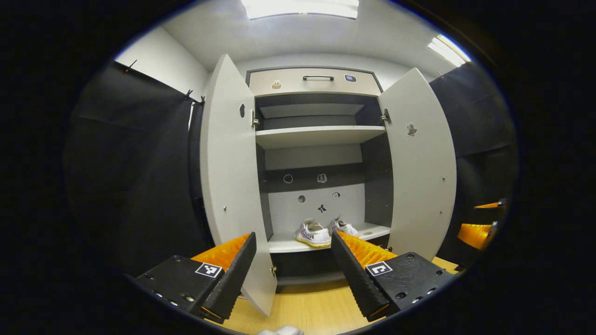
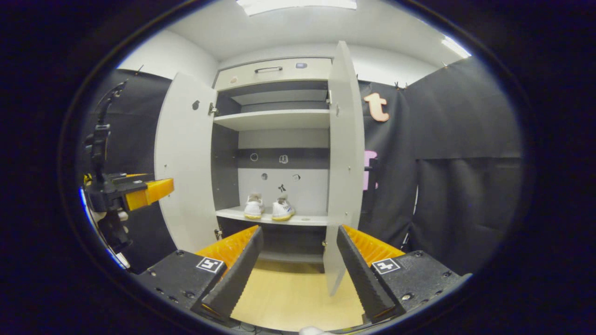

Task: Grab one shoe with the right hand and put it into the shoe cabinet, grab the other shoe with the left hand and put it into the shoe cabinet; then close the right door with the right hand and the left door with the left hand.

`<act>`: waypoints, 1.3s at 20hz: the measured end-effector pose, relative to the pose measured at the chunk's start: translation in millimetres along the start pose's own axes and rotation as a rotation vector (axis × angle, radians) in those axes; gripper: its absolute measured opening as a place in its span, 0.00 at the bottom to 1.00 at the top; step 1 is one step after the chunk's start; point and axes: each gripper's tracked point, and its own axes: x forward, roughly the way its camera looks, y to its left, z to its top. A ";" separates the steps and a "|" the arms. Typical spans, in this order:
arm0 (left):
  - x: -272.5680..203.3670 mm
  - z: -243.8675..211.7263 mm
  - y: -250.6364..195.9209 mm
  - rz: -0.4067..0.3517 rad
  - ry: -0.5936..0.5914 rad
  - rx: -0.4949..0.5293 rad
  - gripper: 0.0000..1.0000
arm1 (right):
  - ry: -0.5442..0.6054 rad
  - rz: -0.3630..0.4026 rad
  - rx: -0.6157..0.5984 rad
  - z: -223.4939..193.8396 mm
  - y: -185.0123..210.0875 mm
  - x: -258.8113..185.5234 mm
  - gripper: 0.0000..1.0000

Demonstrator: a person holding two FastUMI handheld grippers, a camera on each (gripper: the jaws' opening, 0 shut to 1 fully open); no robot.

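Observation:
Two white shoes stand side by side on the cabinet's lower shelf (image 1: 372,230): one shoe (image 1: 313,233) on the left, the other shoe (image 1: 344,227) to its right. In the right gripper view the pair (image 2: 253,207) (image 2: 282,208) rests on the same shelf (image 2: 307,219). Both doors stand open: the left door (image 1: 230,186) (image 2: 184,163) and the right door (image 1: 419,167) (image 2: 344,158). My left gripper (image 1: 293,239) is open and holds nothing, with the left door's lower edge between its fingers. My right gripper (image 2: 300,232) is open and holds nothing, facing the right door's edge. The left gripper (image 2: 128,191) also shows at the left.
A drawer (image 1: 316,81) with a dark handle tops the cabinet, and an upper shelf (image 1: 316,135) is bare. Light wooden floor (image 1: 316,307) lies before the cabinet. Black cloth walls (image 1: 139,177) close in both sides. The right gripper (image 1: 479,230) shows at the far right.

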 end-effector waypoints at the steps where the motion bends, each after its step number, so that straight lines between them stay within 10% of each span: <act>1: -11.5 -9.3 -1.4 -0.007 0.013 -0.007 0.96 | 0.006 -0.022 0.003 -2.5 -6.9 -6.2 1.00; 14: -30.2 -35.0 -41.0 0.044 0.041 -0.050 0.96 | -0.011 -0.171 -0.011 22.5 -142.2 36.7 1.00; 26: -14.0 -38.8 -49.6 0.261 0.050 -0.059 0.96 | -0.042 0.041 -0.027 39.2 -144.6 129.9 0.86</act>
